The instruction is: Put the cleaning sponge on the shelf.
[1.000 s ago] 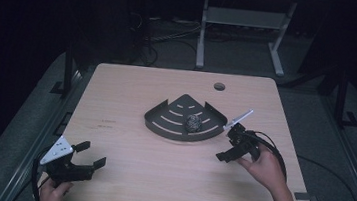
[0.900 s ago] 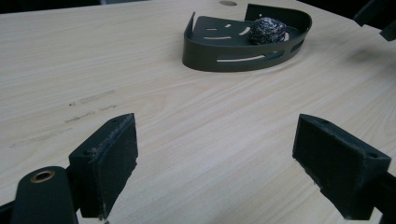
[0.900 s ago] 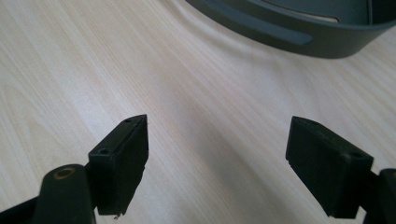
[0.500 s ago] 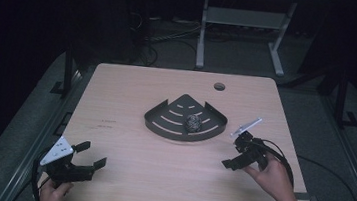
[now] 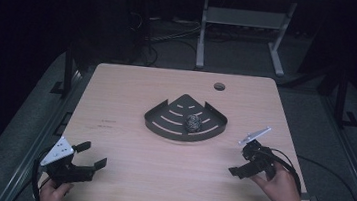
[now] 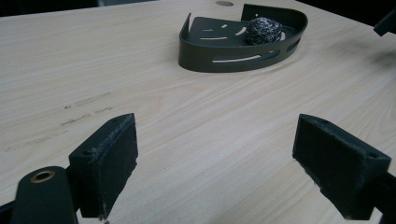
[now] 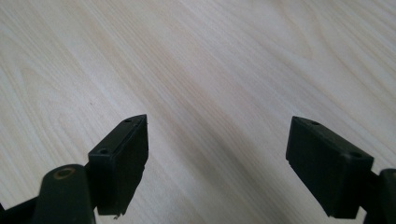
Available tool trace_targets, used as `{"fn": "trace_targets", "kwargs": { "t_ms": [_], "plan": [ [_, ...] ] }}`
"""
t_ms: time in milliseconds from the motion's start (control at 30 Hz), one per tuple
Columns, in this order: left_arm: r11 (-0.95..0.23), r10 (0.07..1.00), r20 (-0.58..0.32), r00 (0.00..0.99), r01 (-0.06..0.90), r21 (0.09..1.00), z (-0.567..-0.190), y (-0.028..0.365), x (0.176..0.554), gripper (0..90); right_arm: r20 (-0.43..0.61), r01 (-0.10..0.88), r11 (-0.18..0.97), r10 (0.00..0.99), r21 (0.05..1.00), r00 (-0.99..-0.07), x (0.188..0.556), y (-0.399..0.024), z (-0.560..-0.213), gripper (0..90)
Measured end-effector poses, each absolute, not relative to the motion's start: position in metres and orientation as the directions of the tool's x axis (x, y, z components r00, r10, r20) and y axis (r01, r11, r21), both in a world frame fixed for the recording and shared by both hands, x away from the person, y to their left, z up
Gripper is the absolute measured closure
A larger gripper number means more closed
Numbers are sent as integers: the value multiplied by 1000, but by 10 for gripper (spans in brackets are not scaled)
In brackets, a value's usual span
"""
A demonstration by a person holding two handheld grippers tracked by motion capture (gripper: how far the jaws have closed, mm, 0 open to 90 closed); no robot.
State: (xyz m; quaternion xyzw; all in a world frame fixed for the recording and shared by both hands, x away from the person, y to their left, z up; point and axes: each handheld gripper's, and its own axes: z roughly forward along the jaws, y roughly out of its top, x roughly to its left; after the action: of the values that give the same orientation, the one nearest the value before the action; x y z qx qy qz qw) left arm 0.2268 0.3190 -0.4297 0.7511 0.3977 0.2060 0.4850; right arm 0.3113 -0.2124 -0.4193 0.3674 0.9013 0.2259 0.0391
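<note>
Steel-wool ball (image 5: 193, 123) sits inside the corner tray (image 5: 161, 129) mid-table. My left gripper (image 5: 85, 161), near the table's front-left corner, and right gripper (image 5: 247, 164), near its right edge, both gape, empty. Placement looks complete.

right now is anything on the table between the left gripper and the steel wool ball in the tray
Only the tray's own wall. The left gripper is open at the near left corner, with bare table up to the tray. The ball sits inside, behind the tray's curved front wall, so the gripper would have to go over it.
</note>
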Motion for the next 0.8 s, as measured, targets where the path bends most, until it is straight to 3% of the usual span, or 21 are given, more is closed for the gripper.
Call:
{"fn": "trace_targets", "kwargs": {
  "t_ms": [800],
  "plan": [
    [-216,796,-71,601,393,894,-429,319,226,133,89,672,597,715,438,-693,283,-242,-424,197]
  ]
}}
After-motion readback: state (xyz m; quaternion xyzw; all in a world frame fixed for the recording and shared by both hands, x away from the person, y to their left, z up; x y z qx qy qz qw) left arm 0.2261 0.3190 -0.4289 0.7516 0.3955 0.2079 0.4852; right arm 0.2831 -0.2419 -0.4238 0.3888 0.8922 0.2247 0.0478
